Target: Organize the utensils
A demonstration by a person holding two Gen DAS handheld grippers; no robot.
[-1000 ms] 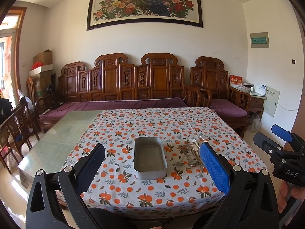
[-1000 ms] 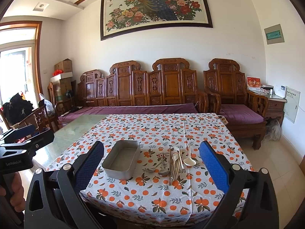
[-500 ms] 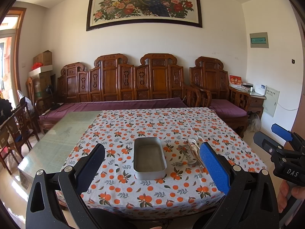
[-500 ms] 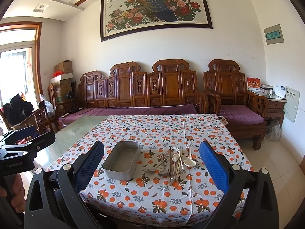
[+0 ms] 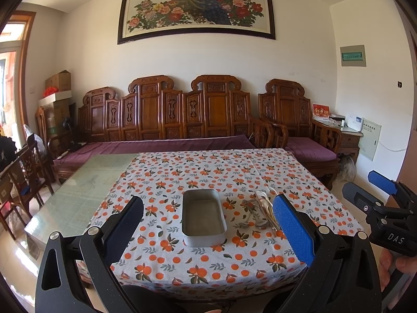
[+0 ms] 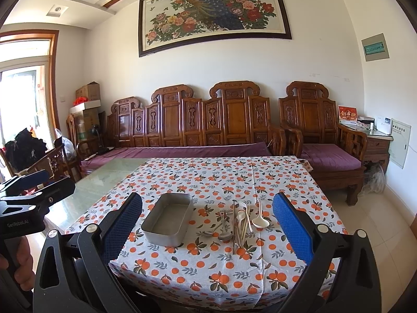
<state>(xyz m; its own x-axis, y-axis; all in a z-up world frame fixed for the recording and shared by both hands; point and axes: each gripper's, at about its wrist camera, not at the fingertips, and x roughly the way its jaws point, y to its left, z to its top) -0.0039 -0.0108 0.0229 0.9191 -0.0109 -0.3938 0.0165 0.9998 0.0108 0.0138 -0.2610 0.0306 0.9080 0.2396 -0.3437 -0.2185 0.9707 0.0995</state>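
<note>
Two handheld grippers hang short of the near edge of a dining table (image 6: 284, 182) covered by an orange-patterned tablecloth (image 5: 208, 172), both raised above the cloth and touching nothing. At far left, a bare green glass stretch of the tabletop (image 5: 86, 182) shows beyond the cloth's edge. The left gripper (image 5: 208, 221) has its jaws spread wide, nothing between the blue pads (image 5: 293, 228); in the right wrist view it (image 6: 34, 185) shows at the left margin with the person's hand (image 6: 18, 263) on its grip. Centre-left on the cloth lies a rectangular metal tray (image 6: 168, 219), nothing visible inside it. Just to its right, apart from the tray, a cluster of utensils (image 6: 239, 221) lies on the cloth: metal spoons (image 6: 224, 230), a thin pair of metal chopsticks (image 6: 234, 229), pale sticks that cannot be told apart, and a white ceramic soup spoon (image 6: 260, 220) at the cluster's right edge. The right gripper (image 6: 207, 223) likewise stands wide, its pads (image 6: 293, 230) gripping nothing; the left wrist view catches it (image 5: 375, 193) at the right margin. Behind the table runs a carved wooden sofa (image 6: 198, 127) with purple cushions, an armchair (image 6: 320, 133) to its right, beneath a framed peacock painting (image 6: 213, 13).
</note>
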